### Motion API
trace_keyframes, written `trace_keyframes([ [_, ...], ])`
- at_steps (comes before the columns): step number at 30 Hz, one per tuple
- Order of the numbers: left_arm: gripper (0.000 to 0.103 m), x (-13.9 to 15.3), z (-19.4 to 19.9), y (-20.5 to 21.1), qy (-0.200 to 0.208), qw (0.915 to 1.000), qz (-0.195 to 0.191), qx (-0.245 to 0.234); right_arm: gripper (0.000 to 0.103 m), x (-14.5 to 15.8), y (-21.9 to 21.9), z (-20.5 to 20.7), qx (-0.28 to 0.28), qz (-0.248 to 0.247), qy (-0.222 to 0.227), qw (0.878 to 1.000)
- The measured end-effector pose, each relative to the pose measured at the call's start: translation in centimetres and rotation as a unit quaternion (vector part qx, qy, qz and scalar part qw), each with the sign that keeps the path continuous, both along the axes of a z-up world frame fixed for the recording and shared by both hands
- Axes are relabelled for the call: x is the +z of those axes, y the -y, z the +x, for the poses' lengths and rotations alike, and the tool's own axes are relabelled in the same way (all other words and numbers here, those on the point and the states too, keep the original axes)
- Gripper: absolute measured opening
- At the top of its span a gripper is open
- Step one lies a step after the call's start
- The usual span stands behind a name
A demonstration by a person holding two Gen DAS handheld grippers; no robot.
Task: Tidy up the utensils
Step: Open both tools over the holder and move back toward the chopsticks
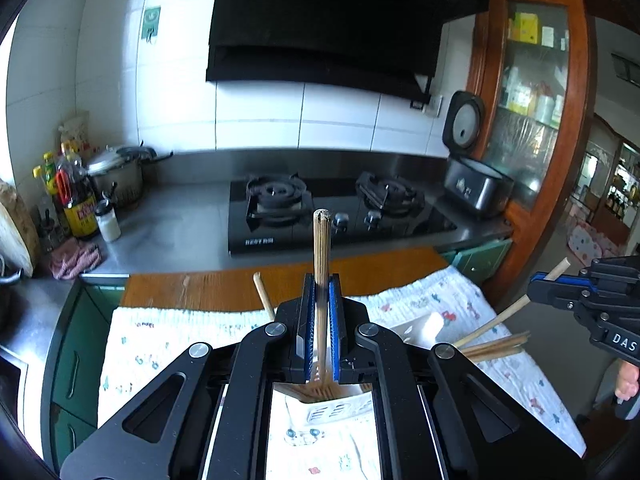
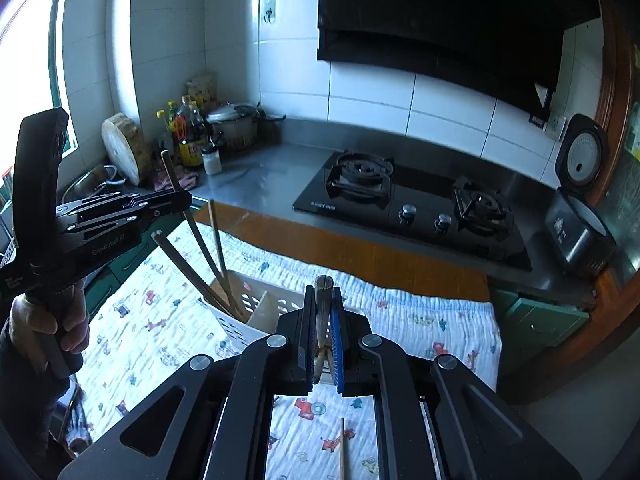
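The left tool (image 1: 322, 296) was clamped on a chopstick (image 1: 321, 248), its lower end over the white holder (image 2: 256, 312) on the cloth-covered counter (image 2: 420, 320). The right tool (image 2: 323, 312) gripped another stick (image 2: 323, 300) mid-shaft. Both looked light, stiff and thin, so probably prone to pivot between the pads; a hold near the middle seemed safest. One more chopstick (image 2: 342, 448) lay loose on the cloth.
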State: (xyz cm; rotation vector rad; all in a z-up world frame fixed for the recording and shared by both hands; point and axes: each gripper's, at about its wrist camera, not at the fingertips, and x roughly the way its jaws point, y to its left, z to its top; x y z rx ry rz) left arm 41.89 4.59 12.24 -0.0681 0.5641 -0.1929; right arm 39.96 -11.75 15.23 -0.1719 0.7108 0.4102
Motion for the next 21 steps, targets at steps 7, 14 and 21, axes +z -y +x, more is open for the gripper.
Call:
trace_keyframes([
  [7,0.005,-2.9,1.2,-0.1,-0.036,0.9993,-0.003,-0.004,0.007,-2.7,-0.6,1.4,0.000,0.002,-0.027,1.000],
  [14,0.006,-4.0,1.2,-0.1,-0.048,0.9988,-0.001,-0.012,0.007,-4.3,-0.4,2.0,-0.004,0.008,-0.043,0.999],
  [21,0.010,-4.2,1.1,0.3,-0.055,0.9985,0.002,-0.008,0.009,-4.8,-0.5,1.9,-0.003,0.008,-0.046,0.999],
])
